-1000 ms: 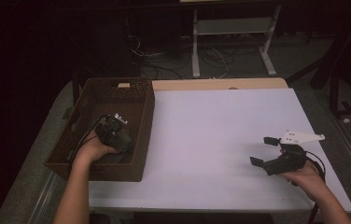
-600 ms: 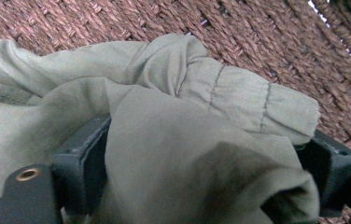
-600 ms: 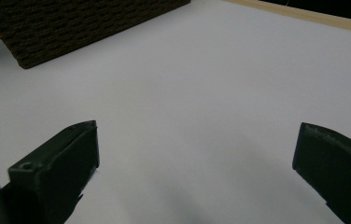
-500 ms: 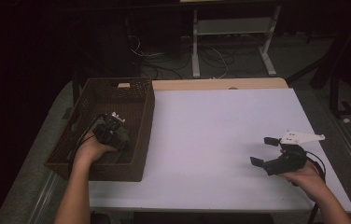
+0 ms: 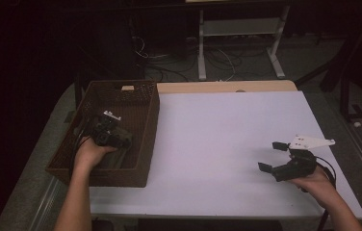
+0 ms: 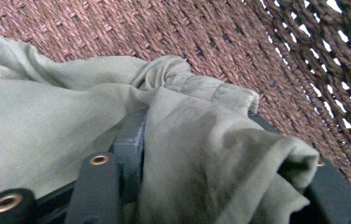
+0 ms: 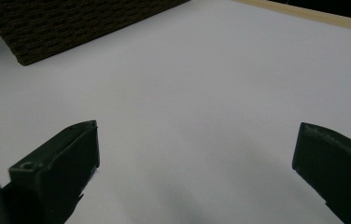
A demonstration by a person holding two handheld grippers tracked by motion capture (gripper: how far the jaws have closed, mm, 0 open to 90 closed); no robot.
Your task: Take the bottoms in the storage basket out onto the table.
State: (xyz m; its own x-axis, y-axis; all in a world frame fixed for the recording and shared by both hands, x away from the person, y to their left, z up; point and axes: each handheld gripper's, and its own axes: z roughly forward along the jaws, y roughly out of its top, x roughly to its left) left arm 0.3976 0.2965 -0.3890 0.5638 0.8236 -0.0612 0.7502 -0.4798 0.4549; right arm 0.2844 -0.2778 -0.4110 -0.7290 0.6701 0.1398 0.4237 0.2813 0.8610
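A brown woven basket [image 5: 151, 126] stands at the table's left. My left gripper [image 5: 114, 137] reaches down inside it, held by a hand. In the left gripper view an olive-green cloth [image 6: 47, 130] lies on the basket's floor [image 6: 211, 37]. A thick fold of it is bunched between the jaws of the left gripper [image 6: 225, 158] and drapes over the right one. My right gripper [image 5: 271, 156] hovers just above the white tabletop [image 5: 217, 134] at the front right. Its jaws are spread wide with nothing between them [image 7: 197, 144].
The basket's outer wall [image 7: 71, 23] shows far off in the right gripper view. A wooden strip [image 5: 227, 86] runs along the table's far edge. Beyond it stand a white metal frame [image 5: 239, 33] and cables on the floor.
My left gripper has shifted slightly inside the basket. The right gripper has stayed where it was, still open.
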